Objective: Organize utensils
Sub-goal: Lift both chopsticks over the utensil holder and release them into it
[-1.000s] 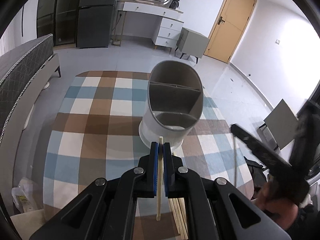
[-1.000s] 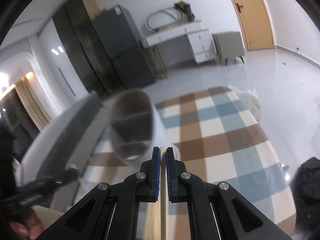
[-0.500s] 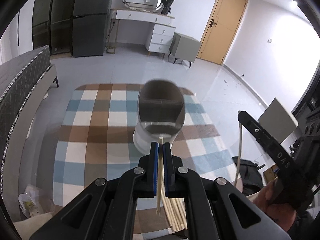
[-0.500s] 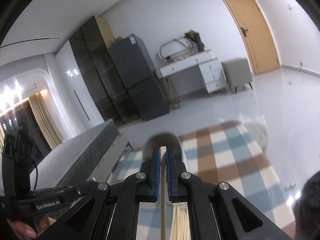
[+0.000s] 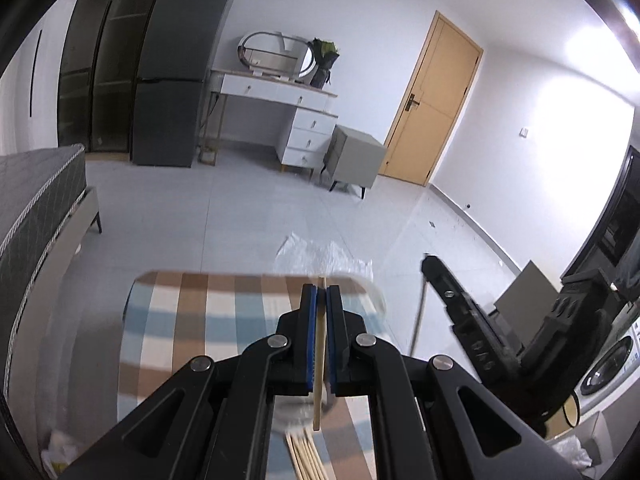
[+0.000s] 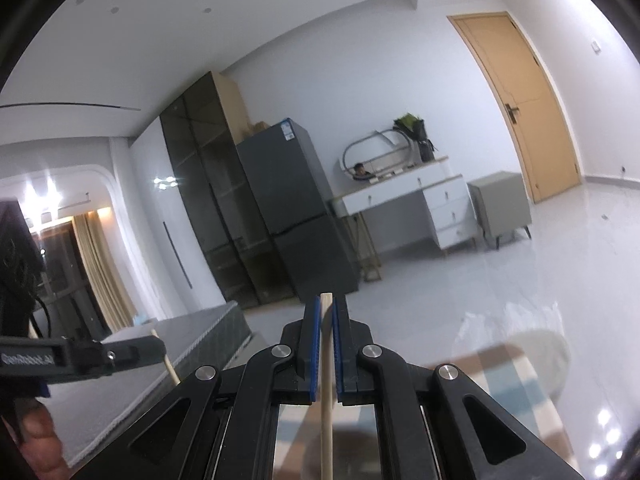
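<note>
Left gripper (image 5: pixel 321 312) and right gripper (image 6: pixel 327 320) each clamp one chopstick (image 5: pixel 319 380) between closed fingers; neither is stowed; spare chopsticks (image 5: pixel 306 456) remain on the near counter.

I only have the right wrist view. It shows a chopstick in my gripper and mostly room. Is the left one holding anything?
Observer: Yes, the left gripper is shut on its own chopstick, seen in the left wrist view.
Operator: Any more chopsticks left on the table?
Observer: A loose bundle of chopsticks lies on the checked tablecloth, below the left gripper.
Operator: Where's the holder?
Observer: Only a blurred pale shape shows under the left gripper; I can't confirm it is the holder.
Operator: And my side from there?
Observer: The right gripper appears at the right of the left view, chopstick clamped.
</note>
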Tool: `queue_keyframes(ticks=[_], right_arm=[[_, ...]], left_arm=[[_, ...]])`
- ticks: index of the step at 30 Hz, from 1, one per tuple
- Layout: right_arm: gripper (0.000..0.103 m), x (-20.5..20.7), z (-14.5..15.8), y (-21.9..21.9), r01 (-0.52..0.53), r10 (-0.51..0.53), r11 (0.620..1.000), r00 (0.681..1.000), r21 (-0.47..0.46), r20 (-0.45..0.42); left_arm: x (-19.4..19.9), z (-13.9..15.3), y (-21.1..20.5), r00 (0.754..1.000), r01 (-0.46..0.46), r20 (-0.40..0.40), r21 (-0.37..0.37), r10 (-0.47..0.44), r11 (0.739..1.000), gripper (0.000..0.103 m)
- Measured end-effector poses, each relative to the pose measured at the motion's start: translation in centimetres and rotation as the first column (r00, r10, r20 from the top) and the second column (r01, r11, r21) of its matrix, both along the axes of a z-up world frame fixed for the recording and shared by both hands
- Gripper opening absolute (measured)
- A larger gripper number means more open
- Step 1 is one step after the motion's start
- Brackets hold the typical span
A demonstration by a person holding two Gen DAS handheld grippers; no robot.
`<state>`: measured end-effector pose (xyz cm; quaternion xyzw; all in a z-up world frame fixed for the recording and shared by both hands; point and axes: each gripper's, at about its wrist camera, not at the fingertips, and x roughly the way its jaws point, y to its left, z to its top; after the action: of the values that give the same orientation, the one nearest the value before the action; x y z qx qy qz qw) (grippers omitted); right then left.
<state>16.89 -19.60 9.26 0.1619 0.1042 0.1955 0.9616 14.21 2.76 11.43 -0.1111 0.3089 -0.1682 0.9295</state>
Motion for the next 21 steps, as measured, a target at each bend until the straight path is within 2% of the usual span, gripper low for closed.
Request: queue_keyframes(ticks=[9,15,21], right_arm=[[0.005,5.7,-2.9,3.2,0.002,0.005,0.998,0.995,-0.067,0.105],[0.005,6.4,-4.6,3.8,0.016,-0.008,0.997,0.993,-0.077,0.116],[0.005,6.0,-5.3,4.5,0.033,-0.014,0.990,0.990,-0.134,0.143]], left_arm=[[6.9,-1.9,0.7,1.000,-0.025,0.002,-0.009,0.025,1.000,0.000],[8.2,-3.4,0.7,1.000,-0.021,-0.015,-0.017,0.021,1.000,0.000],[8.2,-4.3,0.5,0.999,-0.012,-0.034,-0.018,0.012,1.000,0.000]])
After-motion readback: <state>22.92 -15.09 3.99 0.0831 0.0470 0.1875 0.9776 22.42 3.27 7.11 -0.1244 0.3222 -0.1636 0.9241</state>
